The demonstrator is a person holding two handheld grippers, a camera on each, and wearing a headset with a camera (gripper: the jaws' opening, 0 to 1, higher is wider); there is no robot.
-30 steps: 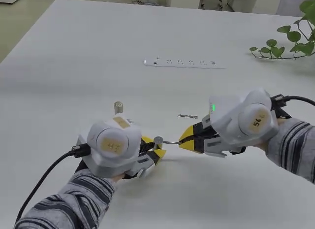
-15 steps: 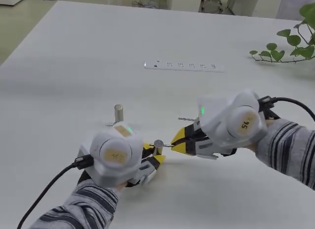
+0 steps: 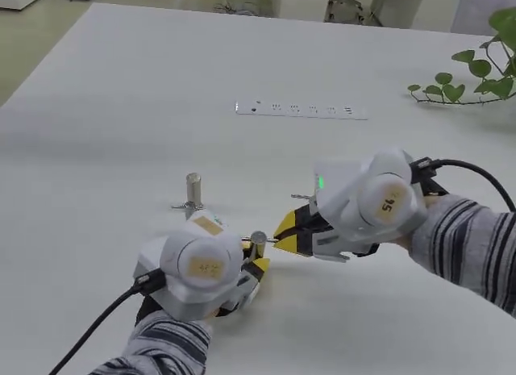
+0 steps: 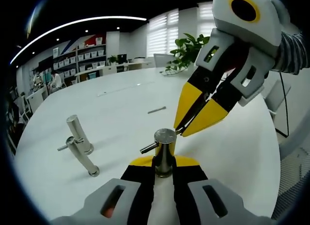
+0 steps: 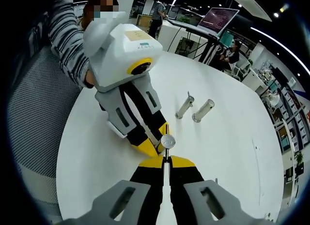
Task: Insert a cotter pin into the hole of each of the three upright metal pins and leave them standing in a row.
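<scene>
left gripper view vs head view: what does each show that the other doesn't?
Left gripper view: far pin and near pin both in full. It also has the held pin with its shaft between the left gripper fingers, and a cotter pin tip poking out. Head view: power strip, the left gripper's housing and its cable. Both: right gripper closed at the held pin's head, plant.

right gripper point(image 3: 280, 232) now nearer left gripper point(image 3: 251, 260), its tips just beside clamped metal pin point(image 4: 164, 150), less cotter pin point(image 4: 147, 148) exposed between them
</scene>
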